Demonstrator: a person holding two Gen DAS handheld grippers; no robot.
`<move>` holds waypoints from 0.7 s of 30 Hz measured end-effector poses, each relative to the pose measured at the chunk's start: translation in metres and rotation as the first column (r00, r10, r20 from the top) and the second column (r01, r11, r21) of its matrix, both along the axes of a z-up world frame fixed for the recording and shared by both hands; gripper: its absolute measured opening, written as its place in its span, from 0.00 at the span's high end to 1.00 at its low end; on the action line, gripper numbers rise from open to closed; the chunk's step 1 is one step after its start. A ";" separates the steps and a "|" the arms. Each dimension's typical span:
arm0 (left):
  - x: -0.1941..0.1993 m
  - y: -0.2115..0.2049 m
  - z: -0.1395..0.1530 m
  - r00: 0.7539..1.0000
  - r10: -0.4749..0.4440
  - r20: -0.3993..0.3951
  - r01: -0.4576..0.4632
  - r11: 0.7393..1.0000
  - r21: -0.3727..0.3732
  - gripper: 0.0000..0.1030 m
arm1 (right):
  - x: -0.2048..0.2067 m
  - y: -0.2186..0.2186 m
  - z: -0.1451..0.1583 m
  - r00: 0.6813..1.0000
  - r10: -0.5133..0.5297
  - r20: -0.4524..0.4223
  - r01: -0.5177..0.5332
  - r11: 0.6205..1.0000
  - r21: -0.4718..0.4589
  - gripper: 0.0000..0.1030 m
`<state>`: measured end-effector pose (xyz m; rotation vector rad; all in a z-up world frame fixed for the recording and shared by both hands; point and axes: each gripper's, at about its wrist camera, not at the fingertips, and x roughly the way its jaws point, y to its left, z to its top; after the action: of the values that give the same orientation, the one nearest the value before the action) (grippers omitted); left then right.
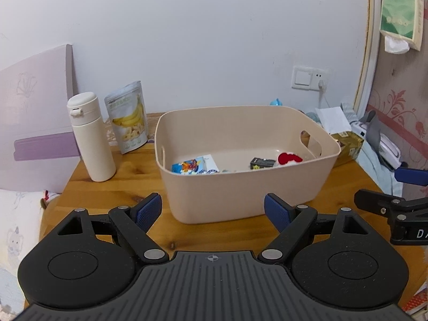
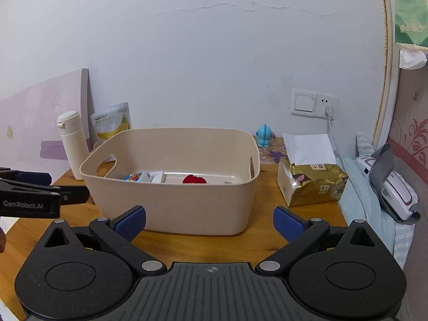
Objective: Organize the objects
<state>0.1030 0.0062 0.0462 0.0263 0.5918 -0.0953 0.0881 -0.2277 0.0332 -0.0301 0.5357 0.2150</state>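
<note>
Two claws hang spread apart and empty over a wooden bench (image 1: pixel 88 187), facing a beige plastic storage bin (image 1: pixel 240 187).

The left claw (image 1: pixel 212 210) and right claw (image 2: pixel 209 220) each hold nothing, blue pads wide apart, just in front of the bin's near wall. Inside the bin lie a colourful small packet (image 1: pixel 187 166), a dark little box (image 1: pixel 261 162) and a red item (image 1: pixel 289 158). Left of the bin stand a cream cylindrical flask (image 1: pixel 89 139) and a banana-chip pouch (image 1: pixel 128 119); right of it sits a gold foil bag (image 2: pixel 311 183), with a blue toy figure (image 2: pixel 264 136) behind.
</note>
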 end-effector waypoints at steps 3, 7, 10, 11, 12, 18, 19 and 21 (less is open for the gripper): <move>-0.008 0.001 -0.001 1.000 0.006 0.001 -0.006 1.000 0.012 0.17 | -0.007 -0.001 -0.001 1.000 0.000 -0.004 0.000 1.000 0.010 0.00; -0.019 0.004 0.000 1.000 0.011 0.007 -0.011 1.000 0.019 0.17 | -0.016 -0.002 -0.002 1.000 -0.002 -0.012 0.003 1.000 0.029 0.00; -0.028 0.007 -0.001 1.000 0.026 0.015 -0.026 0.999 0.026 0.17 | -0.023 -0.003 -0.003 1.000 -0.004 -0.016 0.005 0.999 0.035 0.00; -0.030 0.008 -0.001 1.000 0.026 0.014 -0.027 0.999 0.025 0.17 | -0.025 -0.003 -0.003 1.000 -0.006 -0.016 0.006 0.999 0.034 0.00; -0.033 0.008 -0.002 1.000 0.026 0.013 -0.026 0.999 0.023 0.17 | -0.027 -0.003 -0.003 1.000 -0.007 -0.015 0.008 0.999 0.034 0.00; -0.047 0.010 -0.006 0.999 0.036 0.015 -0.036 0.999 0.020 0.16 | -0.038 -0.005 -0.006 1.000 -0.013 -0.018 0.013 0.999 0.044 0.00; -0.050 0.011 -0.006 0.999 0.039 0.016 -0.039 0.999 0.018 0.16 | -0.040 -0.005 -0.006 1.000 -0.013 -0.020 0.014 0.999 0.046 0.00; -0.053 0.012 -0.007 0.999 0.037 0.012 -0.037 0.999 0.020 0.16 | -0.045 -0.005 -0.007 1.000 -0.014 -0.022 0.015 0.998 0.054 0.00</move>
<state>0.0496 0.0184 0.0390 0.0354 0.5813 -0.0535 0.0434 -0.2332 0.0259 0.0292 0.5508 0.2155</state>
